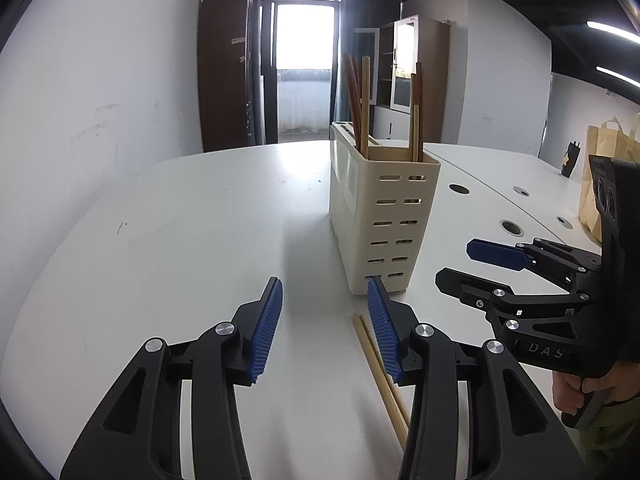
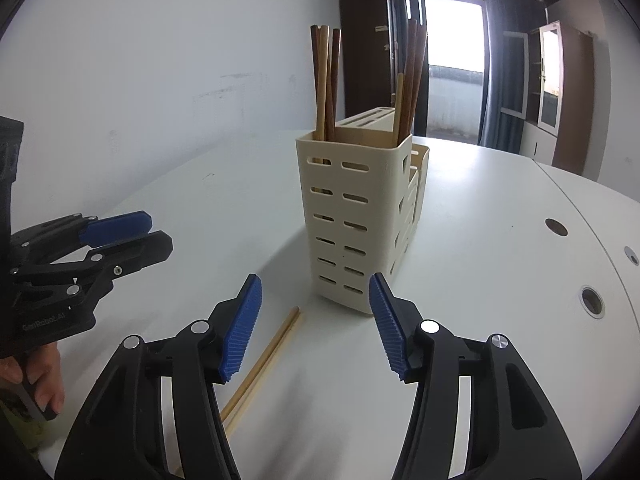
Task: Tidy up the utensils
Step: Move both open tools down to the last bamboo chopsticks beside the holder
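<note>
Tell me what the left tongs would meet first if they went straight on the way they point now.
Probably the bare white table, beside the cream slotted plastic utensil holder; the left tongs point downward, though depth is unclear.

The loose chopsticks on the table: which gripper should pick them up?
Probably the left gripper. The loose chopsticks lie right against its right finger, fingers open and empty. For the right gripper they lie outside its left finger.

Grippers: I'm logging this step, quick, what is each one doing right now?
Left gripper: open, holding nothing; the loose chopsticks lie on the table by its right finger.
Right gripper: open, holding nothing.
</note>
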Demonstrator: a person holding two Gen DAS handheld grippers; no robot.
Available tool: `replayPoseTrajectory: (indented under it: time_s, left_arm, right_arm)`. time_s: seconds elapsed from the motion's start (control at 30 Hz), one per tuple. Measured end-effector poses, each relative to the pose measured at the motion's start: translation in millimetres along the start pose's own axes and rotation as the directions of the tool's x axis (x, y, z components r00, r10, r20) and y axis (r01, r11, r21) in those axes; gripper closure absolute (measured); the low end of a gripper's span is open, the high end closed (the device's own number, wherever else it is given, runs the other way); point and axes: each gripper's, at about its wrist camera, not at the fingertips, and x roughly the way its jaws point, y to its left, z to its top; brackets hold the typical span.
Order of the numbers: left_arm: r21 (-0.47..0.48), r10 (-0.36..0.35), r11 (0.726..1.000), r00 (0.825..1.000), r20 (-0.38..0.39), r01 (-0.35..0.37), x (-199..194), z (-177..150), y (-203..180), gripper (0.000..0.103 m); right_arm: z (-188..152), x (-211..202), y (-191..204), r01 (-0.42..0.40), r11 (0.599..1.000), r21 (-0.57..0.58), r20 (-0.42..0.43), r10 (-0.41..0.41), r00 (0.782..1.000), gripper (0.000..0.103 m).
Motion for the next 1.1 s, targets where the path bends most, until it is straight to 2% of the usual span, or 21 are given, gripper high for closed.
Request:
replayPoseTrajectory:
  time_s: [0.3,0.57,1.1]
  left_arm:
    - [-0.004,0.007,1.0,1.0,-0.015,-0.008,2,-4,7,0.057]
    - [-0.056,0.004,0.998,0.999,-0.055,-0.007,12,-6,26,0.057]
    - [-0.086,0.006,0.996,0.996,-0.086,-0.013,19,-10,33,0.054]
  right_arm:
    - [-6,18,11,0.041,0.999,-0.024,-0.08,-0.043,0.996,0.043]
    - [-12,44,12,0.062,0.998,-0.023,-0.185,-0.065,0.981,0.043]
    - [-20,76,19,0.075,0.997,-0.003,-0.287,-0.073,0.955,0.043]
